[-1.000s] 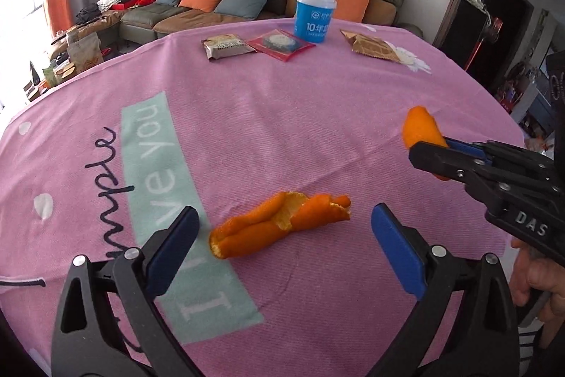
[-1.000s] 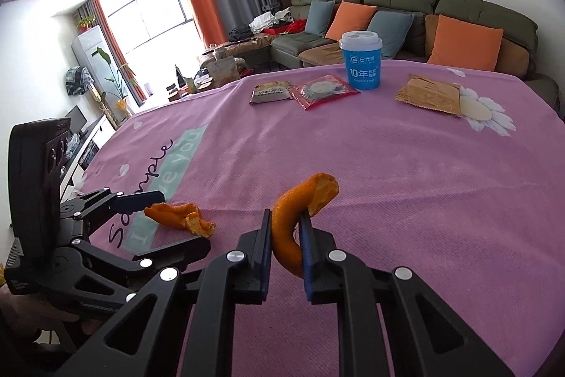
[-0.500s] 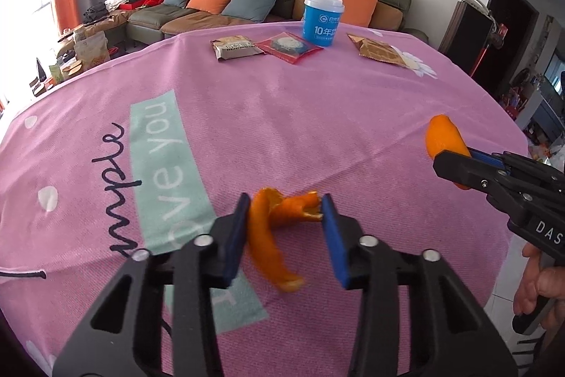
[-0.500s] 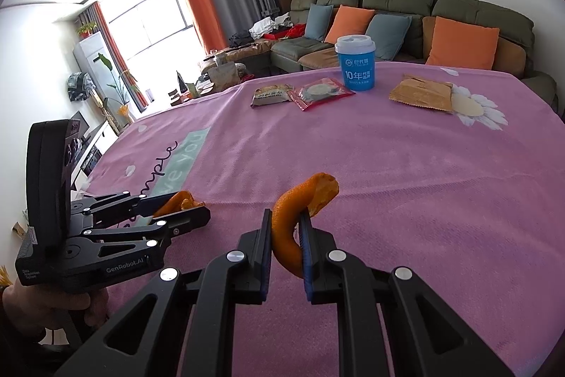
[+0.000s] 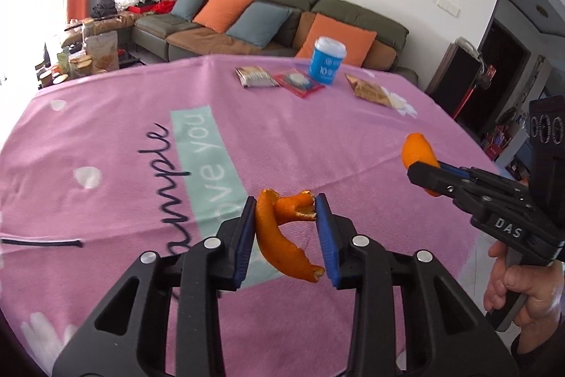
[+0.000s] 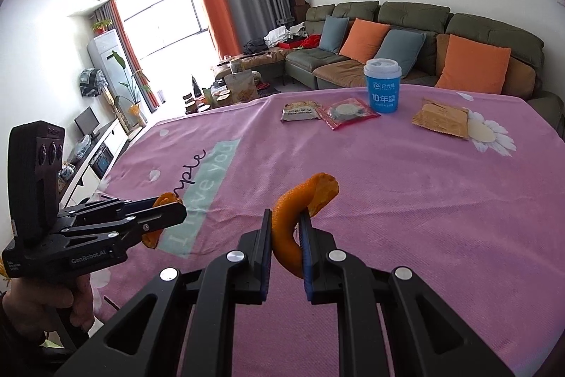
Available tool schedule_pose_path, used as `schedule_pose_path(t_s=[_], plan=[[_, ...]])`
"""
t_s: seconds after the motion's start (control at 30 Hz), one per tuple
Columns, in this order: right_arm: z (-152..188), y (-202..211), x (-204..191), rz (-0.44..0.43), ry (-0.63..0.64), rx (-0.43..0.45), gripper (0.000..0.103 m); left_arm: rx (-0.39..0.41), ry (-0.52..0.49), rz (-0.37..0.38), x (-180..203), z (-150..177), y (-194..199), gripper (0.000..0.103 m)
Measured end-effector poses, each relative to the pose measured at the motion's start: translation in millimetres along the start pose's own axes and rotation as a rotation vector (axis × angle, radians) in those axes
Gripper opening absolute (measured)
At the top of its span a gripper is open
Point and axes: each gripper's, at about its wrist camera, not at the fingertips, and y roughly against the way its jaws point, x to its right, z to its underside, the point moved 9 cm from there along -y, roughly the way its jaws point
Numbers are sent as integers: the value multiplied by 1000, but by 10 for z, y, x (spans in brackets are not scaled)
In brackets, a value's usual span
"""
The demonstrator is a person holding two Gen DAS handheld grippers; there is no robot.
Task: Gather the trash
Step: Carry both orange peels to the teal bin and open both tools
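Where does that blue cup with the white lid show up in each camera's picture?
Left wrist view: blue cup stands upper centre, at the table's far edge before the sofa.
Right wrist view: blue cup stands upper right of centre.
Shared landmark: the red packet beside it.

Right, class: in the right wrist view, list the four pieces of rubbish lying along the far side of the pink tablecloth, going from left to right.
Silver-grey snack packet → red transparent wrapper → blue paper cup with white lid → brown flat paper packet.
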Motion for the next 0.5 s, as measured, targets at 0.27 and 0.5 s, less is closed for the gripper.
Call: schedule_pose_path(t_s=[0.27,0.5], plan=[[-173,74,-503,-66,73,37,13,150,37,-61,-307,-98,851,33],[-276,60,-1106,-163,149,51,13,247,82,-149,-737,-98,1540,33]])
